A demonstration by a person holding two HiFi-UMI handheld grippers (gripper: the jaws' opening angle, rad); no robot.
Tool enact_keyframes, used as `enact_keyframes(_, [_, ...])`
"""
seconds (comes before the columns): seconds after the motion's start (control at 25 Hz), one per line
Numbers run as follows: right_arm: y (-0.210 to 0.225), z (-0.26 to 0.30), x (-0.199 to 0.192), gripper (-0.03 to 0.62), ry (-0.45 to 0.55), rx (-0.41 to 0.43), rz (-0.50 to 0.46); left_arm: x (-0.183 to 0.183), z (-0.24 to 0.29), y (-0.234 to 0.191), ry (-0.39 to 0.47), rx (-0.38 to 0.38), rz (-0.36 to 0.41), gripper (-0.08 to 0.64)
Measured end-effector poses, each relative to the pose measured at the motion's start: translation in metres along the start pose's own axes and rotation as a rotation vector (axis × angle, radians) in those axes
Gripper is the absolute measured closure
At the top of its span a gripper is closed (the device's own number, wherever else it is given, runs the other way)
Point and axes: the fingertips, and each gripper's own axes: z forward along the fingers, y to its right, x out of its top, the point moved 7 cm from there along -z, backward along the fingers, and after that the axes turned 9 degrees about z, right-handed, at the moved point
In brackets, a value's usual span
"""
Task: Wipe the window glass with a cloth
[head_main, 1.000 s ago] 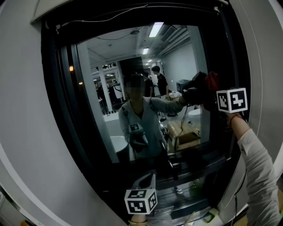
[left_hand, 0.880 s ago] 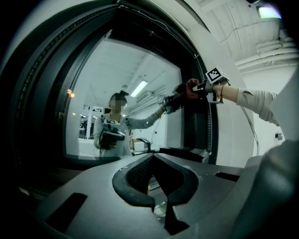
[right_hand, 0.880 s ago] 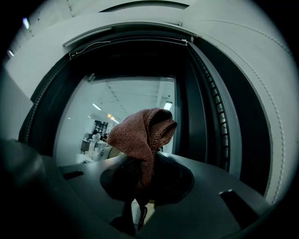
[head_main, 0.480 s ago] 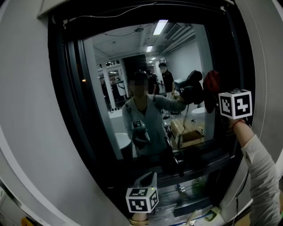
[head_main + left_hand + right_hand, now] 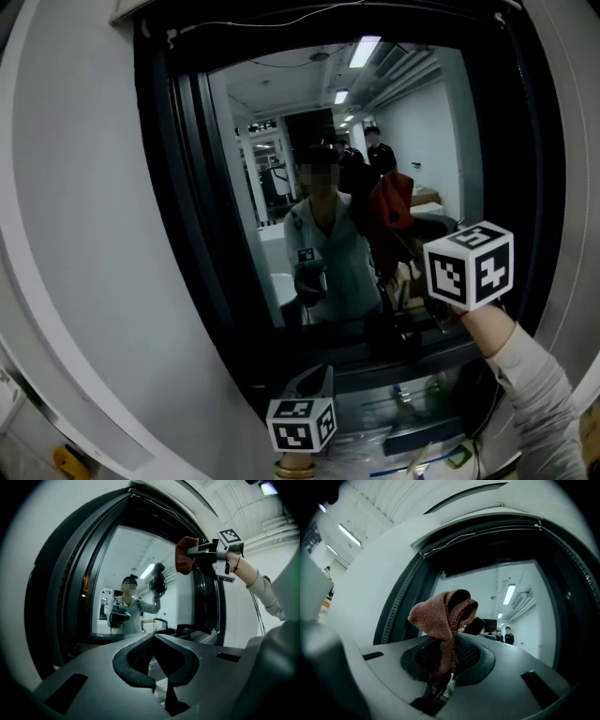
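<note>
I'm holding the reddish-brown cloth [image 5: 443, 613] clamped between the jaws of the right gripper [image 5: 440, 660], up before the window glass [image 5: 281, 141] (contact unclear). The left gripper [image 5: 153, 641] is hanging lower, jaws together, empty.

A pale wall [image 5: 84, 234] curves around a black frame [image 5: 192, 197], and a thin wire [image 5: 281, 19] runs along the top edge of that frame. In the reflection, a long ceiling light [image 5: 364, 51] glows above a white room, where a bystander in dark clothes [image 5: 380, 155] stands well back. Low down, crumpled clear plastic [image 5: 370, 442] lies on the dark ledge, with a small green item [image 5: 433, 386] near it, too blurred to name. A yellow object [image 5: 70, 461] sits at the lower left against the wall.
</note>
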Motion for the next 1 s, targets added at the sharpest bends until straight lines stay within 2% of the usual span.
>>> enact_keyframes(0.28, [-0.084, 0.055, -0.059, 0.537, -0.078, 0.171, 0.031, -0.012, -0.022, -0.026, -0.013, 0.057, -0.012, 0.555])
enact_keyframes(0.48, [-0.135, 0.095, -0.102, 0.537, -0.146, 0.243, 0.04, -0.022, -0.034, -0.044, -0.028, 0.096, -0.02, 0.555])
enact_keyframes(0.68, [-0.159, 0.128, -0.136, 0.537, -0.21, 0.234, 0.024, -0.027, -0.042, -0.057, -0.033, 0.114, -0.023, 0.555])
enact_keyframes(1.0, [-0.144, 0.143, -0.156, 0.537, -0.257, 0.175, 0.057, -0.029, -0.041, -0.064, -0.034, 0.112, -0.027, 0.555])
